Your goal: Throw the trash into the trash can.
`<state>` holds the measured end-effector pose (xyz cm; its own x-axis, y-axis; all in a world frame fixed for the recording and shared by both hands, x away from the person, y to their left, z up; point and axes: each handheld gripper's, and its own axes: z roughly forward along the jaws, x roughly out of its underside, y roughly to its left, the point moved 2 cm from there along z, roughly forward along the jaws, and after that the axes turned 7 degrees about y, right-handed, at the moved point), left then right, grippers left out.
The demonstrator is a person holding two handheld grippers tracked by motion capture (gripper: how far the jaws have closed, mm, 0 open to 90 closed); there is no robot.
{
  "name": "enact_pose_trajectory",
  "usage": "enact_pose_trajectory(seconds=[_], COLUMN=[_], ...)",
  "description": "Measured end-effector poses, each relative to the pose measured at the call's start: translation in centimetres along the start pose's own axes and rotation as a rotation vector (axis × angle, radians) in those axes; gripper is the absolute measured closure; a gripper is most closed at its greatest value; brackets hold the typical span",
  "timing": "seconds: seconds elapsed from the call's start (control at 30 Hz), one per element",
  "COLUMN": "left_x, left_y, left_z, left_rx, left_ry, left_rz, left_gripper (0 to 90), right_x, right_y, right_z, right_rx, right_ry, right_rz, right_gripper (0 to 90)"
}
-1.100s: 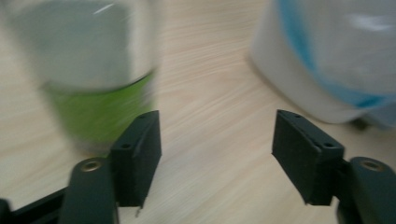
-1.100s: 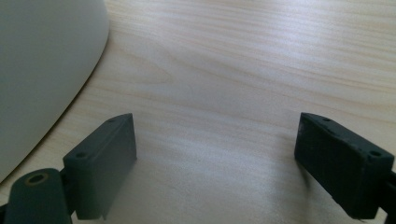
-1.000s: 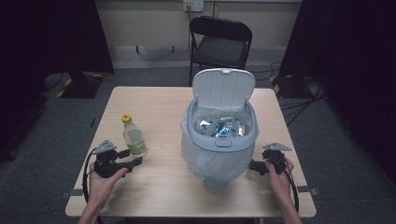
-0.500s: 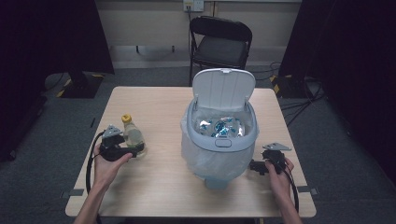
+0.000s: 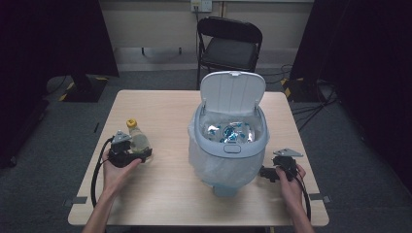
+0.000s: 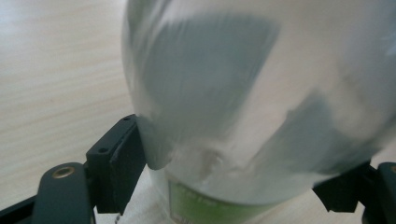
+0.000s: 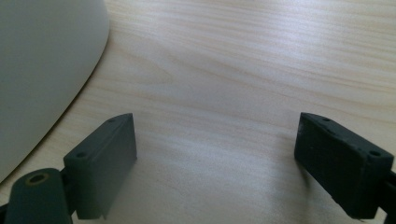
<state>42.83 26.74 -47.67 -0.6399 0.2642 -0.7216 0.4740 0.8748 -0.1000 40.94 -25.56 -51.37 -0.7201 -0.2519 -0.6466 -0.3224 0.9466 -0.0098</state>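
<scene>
The left tool [image 5: 138, 156] has been carried across the desk [image 5: 165, 116] from its place a second ago, short of the bottle, and is now seen in the high view set around the lower body of the bottle [image 5: 137, 141], which stands upright at about nine o'clock from the bin [image 5: 228, 155], well apart from it. In the left gripper view the bottle [image 6: 261, 93] is blurred and very close, with a green label edge at its foot, and it lies between the two black jaws; the left jaw appears to touch its wall, while contact on the right jaw cannot be made out with certainty, so the grip is best judged as closing rather than secured. The jaws have just been closing after a brief widening, with the bottle between them. The yellow cap [image 5: 130, 123] is pointed toward twelve o'clock in the high view. The right tool [image 5: 269, 173] is held at about four o'clock from the bin, just beside its base, with its jaws standing wide apart over bare wood and nothing between them, as the right gripper view shows, the bin's pale wall [image 7: 42, 70] being at its left. The bin's lid [image 5: 232, 92] is raised and crumpled wrappers [image 5: 228, 132] are seen inside. The approach is therefore judged complete, and a firm squeeze is what the lift toward the open bin is likely to need next.
</scene>
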Motion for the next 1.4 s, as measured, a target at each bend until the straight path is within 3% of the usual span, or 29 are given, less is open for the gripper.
enact_pose_trajectory(seconds=[0.1,0.3,0.43,0.53,0.77,0.93,1.17,1.4], left_x=[0.4,0.4,0.4,0.4,0.3,0.4,0.3,0.6], left_y=[-0.1,-0.5,-0.4,-0.4,-0.3,-0.3,-0.6,0.1], left_z=[0.2,0.4,0.7,0.8,1.0,1.3,1.3,1.1], left_rx=[-0.009,-0.056,-0.059,-0.05,-0.083,-0.057,-0.089,-0.063], left_ry=[-0.017,0.001,0.021,0.01,-0.019,0.003,0.012,-0.028], left_rz=[-0.004,0.019,0.025,0.02,0.021,0.032,0.051,-0.006], left_gripper=[23.4,25.6,23.7,22.2,18.1,25.6,27.9,28.1], right_x=[0.0,0.0,0.0,0.0,0.0,0.0,0.0,0.0], right_y=[0.0,0.0,0.0,0.0,0.0,0.0,0.0,0.0], right_z=[0.0,0.0,0.0,0.0,0.0,0.0,0.0,0.0], right_rx=[0.0,0.0,0.0,0.0,0.0,0.001,0.001,0.0], right_ry=[0.0,0.0,0.0,0.0,0.0,0.0,-0.001,0.0], right_rz=[0.0,0.0,0.0,0.0,0.0,0.0,-0.001,0.0], right_gripper=[11.7,11.7,11.7,11.7,11.7,11.7,11.7,11.7])
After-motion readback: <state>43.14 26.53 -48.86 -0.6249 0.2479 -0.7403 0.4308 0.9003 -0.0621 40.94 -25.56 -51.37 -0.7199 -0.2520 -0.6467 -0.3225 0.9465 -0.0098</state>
